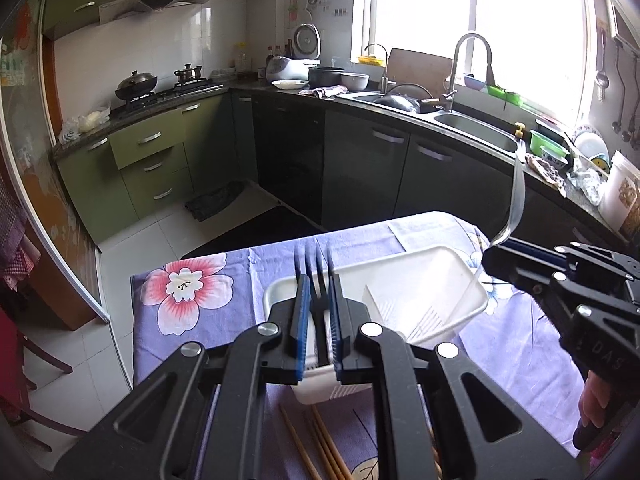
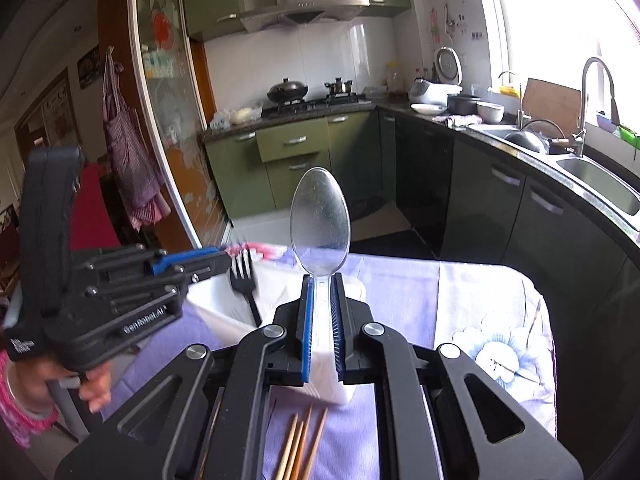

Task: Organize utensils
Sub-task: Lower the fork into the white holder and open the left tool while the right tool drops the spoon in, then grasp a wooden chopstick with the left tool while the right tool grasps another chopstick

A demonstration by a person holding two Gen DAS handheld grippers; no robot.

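My left gripper (image 1: 318,280) is shut on a black plastic fork (image 1: 314,258) whose tines point forward over a white tray (image 1: 272,294). In the right wrist view the same fork (image 2: 243,276) sticks out of the left gripper (image 2: 224,260) above the tray (image 2: 224,312). My right gripper (image 2: 322,280) is shut on the handle of a clear plastic spoon (image 2: 320,220), bowl up and forward. From the left wrist view the right gripper (image 1: 496,260) holds that spoon (image 1: 518,184) over a second, tilted white tray (image 1: 420,276). Wooden chopsticks (image 2: 304,440) lie on the cloth near me.
The trays sit on a small table under a purple flowered cloth (image 1: 192,292). More of the chopsticks (image 1: 324,448) show at the near edge. Beyond the table are dark cabinets, a sink counter (image 1: 472,128) on the right and a stove (image 1: 160,88) at the far left.
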